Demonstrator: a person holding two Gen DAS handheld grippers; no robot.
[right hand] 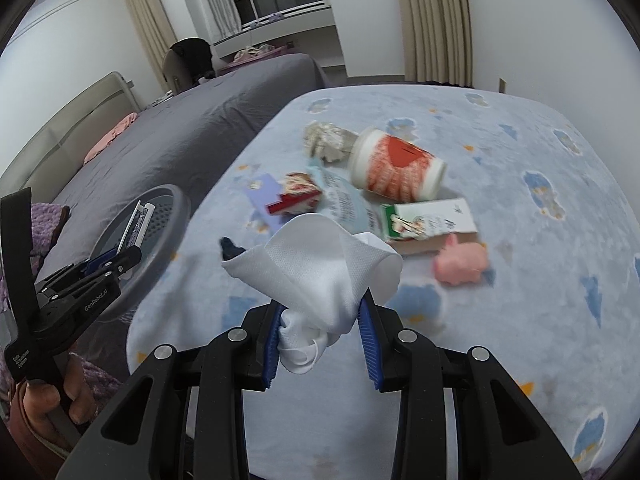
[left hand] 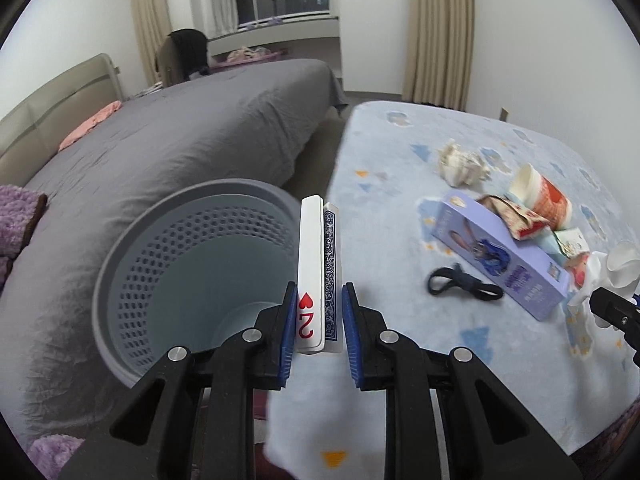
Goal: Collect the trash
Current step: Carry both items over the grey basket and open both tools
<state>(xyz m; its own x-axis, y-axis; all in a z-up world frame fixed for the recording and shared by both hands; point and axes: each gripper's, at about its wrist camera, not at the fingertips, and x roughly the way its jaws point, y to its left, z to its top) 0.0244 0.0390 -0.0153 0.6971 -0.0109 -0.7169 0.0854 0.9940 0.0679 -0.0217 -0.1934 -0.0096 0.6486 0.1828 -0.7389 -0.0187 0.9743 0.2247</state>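
My left gripper (left hand: pixel 318 312) holds two playing cards (left hand: pixel 318 276), a two of hearts and a blue-backed one, upright between its pads, just right of the grey perforated bin (left hand: pixel 160 264). A small gap shows beside the right pad. My right gripper (right hand: pixel 320 336) is shut on a crumpled white tissue (right hand: pixel 320 264) above the blue patterned table. On the table lie a red-and-white paper cup (right hand: pixel 396 170), a crumpled paper ball (right hand: pixel 328 140), a purple box (left hand: pixel 500 256), a small red wrapper box (right hand: pixel 296 196) and a carton (right hand: pixel 432 220).
A pink pig toy (right hand: pixel 460 264) and a black hair tie (left hand: pixel 460 282) lie on the table. A grey bed (left hand: pixel 180 128) stands left of the bin (right hand: pixel 160 216). The left gripper (right hand: pixel 100 268) shows in the right wrist view, over the bin.
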